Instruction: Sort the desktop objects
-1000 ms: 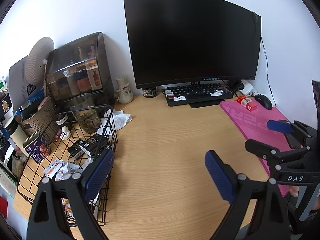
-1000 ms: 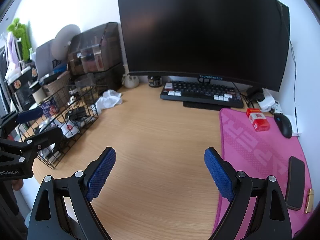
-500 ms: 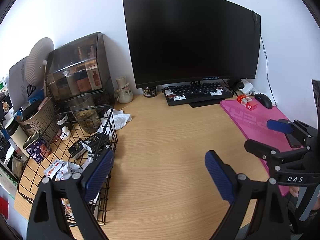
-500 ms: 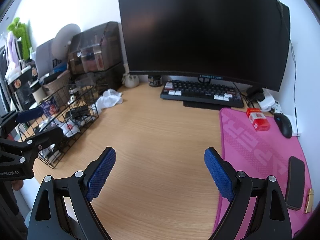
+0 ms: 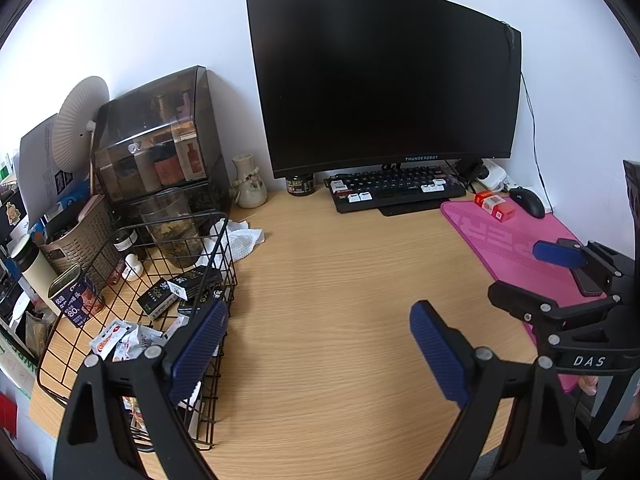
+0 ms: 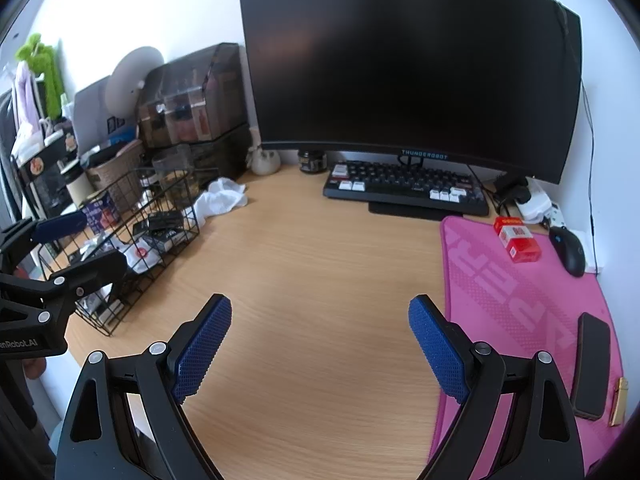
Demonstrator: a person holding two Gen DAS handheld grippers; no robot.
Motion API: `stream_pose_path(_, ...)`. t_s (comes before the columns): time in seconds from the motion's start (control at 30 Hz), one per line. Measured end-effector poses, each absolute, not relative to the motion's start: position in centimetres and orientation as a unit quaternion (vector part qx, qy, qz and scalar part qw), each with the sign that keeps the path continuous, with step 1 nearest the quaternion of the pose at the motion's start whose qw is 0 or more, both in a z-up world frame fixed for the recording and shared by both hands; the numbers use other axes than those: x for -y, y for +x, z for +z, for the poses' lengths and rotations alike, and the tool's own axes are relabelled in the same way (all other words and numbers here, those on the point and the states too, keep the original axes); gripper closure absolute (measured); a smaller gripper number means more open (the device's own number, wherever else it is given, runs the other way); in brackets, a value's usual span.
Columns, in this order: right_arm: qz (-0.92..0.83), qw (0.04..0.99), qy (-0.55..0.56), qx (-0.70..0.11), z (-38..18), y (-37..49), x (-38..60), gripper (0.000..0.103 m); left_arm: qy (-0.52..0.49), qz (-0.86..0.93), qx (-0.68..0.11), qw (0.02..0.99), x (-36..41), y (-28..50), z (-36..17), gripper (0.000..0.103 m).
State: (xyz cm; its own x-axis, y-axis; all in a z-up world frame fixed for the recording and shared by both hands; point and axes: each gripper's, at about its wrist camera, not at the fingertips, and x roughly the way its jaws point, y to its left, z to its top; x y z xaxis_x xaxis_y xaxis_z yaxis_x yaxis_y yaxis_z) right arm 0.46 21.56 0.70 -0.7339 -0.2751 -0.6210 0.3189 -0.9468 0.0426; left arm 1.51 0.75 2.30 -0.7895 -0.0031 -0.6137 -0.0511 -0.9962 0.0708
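A black wire basket (image 5: 218,280) (image 6: 188,216) at the desk's left holds small black boxes (image 5: 180,286) and snack packets (image 5: 116,338). A crumpled white cloth (image 5: 244,240) (image 6: 220,198) lies behind it. A red box (image 6: 518,240) (image 5: 494,206) rests on the pink mat (image 6: 520,312) (image 5: 504,248), with a black phone (image 6: 590,364) and a gold lighter (image 6: 619,400) near the mat's front right. My left gripper (image 5: 318,350) is open over bare desk beside the basket. My right gripper (image 6: 320,348) is open and empty at the mat's left edge.
A dark curved monitor (image 5: 384,80) stands at the back with a keyboard (image 5: 396,190) and a small jar (image 5: 300,185) under it. A mouse (image 6: 570,250) and power strip sit at the right. A vase (image 5: 248,182), a smoked organiser (image 5: 156,140), a fan and tins crowd the left.
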Motion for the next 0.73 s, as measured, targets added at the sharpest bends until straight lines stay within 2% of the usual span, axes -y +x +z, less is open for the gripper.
stream_pose_path(0.73, -0.929, 0.161, 0.332, -0.034, 0.76, 0.45, -21.10, 0.012, -0.324, 0.945, -0.042, 0.010, -0.37, 1.69, 2.52, 0.011)
